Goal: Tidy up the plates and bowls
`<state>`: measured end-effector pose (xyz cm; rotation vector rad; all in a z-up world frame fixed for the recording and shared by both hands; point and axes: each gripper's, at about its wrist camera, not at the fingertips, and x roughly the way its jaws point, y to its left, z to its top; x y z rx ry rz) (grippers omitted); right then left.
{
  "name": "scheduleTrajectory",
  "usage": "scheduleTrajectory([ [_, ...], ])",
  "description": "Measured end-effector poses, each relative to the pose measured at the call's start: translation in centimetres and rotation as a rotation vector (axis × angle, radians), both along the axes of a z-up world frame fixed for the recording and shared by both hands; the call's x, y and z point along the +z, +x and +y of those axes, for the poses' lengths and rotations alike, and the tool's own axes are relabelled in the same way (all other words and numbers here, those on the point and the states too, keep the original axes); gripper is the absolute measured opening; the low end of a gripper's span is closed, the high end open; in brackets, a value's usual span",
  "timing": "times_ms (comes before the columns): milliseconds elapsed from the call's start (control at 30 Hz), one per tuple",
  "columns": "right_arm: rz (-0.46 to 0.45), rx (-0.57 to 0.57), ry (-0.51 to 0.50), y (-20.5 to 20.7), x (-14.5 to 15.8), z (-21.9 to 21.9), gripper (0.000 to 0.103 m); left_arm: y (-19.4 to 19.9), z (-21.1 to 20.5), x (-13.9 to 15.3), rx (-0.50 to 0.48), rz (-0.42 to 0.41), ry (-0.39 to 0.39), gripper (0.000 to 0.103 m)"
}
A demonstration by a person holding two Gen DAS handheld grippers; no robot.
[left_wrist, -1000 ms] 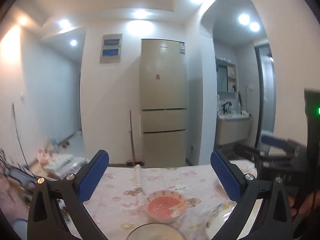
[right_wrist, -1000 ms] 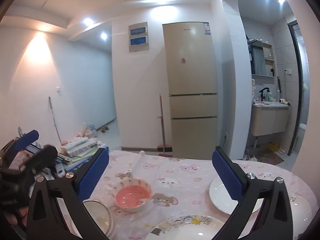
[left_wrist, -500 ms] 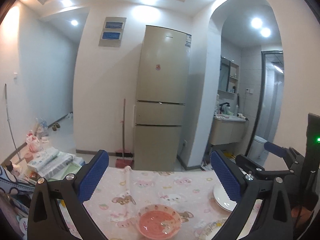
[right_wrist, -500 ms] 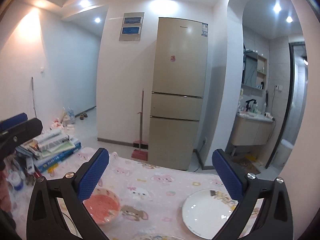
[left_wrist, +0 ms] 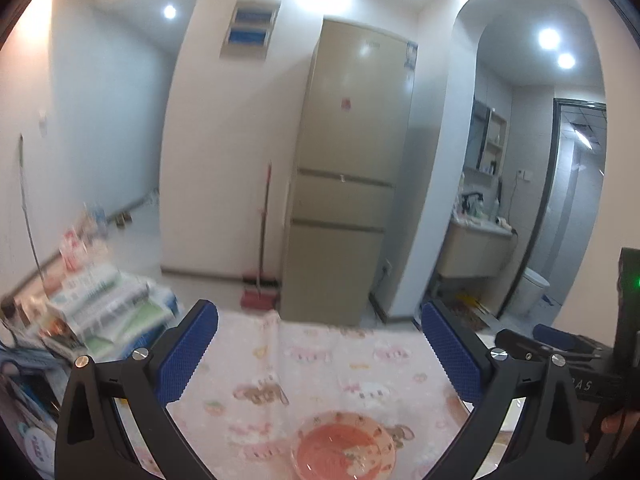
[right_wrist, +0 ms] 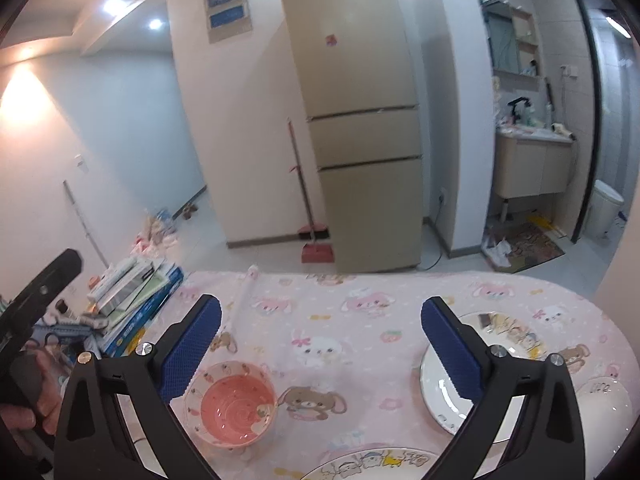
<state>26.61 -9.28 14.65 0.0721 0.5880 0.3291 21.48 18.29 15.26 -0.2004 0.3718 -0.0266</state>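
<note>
Left gripper (left_wrist: 320, 344): blue-padded jaws spread wide, nothing between them, held above the table (left_wrist: 320, 364). Right gripper (right_wrist: 320, 332): jaws likewise wide apart and empty, over the middle of the table (right_wrist: 360, 344). The table carries a pink cloth printed with cartoon rabbits and bears.

Left to right along the near half of the table, right wrist view:
- Pink bowl (right_wrist: 231, 404): small, translucent patterned rim, salmon-pink inside with a ribbed spiral at the bottom. Sits upright, mouth up, towards the left edge, just beside the left finger of the right gripper. In the left wrist view the same bowl (left_wrist: 347, 446) lies low in frame between the jaws, blurred.
- Cartoon plate (right_wrist: 372, 464): at the near edge, white with a dark rim line and cartoon figures. Only its far arc shows; the rest is cut off by the frame.
- White plate (right_wrist: 444, 392): flat, dark rim line, cartoon print on its far side, towards the right edge. The right finger of the right gripper covers a band across it.
- White dish (right_wrist: 604, 404): near the right edge, partly behind the gripper frame; whether plate or bowl cannot be told.

All pieces are round, so no long axis.

Left wrist view is motion-blurred. The other gripper shows at each view's side edge, held by a hand (right_wrist: 24, 400).
</note>
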Motion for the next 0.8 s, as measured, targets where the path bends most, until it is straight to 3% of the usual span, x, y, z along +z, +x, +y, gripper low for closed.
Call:
scheduleTrajectory([
  [100,0.090,0.034,-0.031,1.2,-2.2,1.3,0.097,2.7,0.1,-2.3,0.010,0.152,0.012,0.103],
  [167,0.176,0.063,-0.046,2.3,-4.1,2.2,0.089,4.3,0.2,-3.8,0.042,0.220,0.025,0.103],
  [267,0.281,0.090,-0.032,3.8,-6.5,3.0,0.086,6.6,0.9,-6.8,0.017,0.338,-0.023,0.102],
  [400,0.353,0.110,-0.042,4.8,-8.9,3.7,0.085,8.5,1.7,-10.2,-0.014,0.452,-0.104,0.090],
  [500,0.408,0.131,-0.049,5.2,-10.4,4.2,0.085,9.2,1.9,-11.9,-0.040,0.500,-0.143,0.089],
  [800,0.546,0.136,-0.078,6.6,-14.3,5.7,0.076,10.0,0.3,-13.4,-0.107,0.539,-0.123,0.089],
])
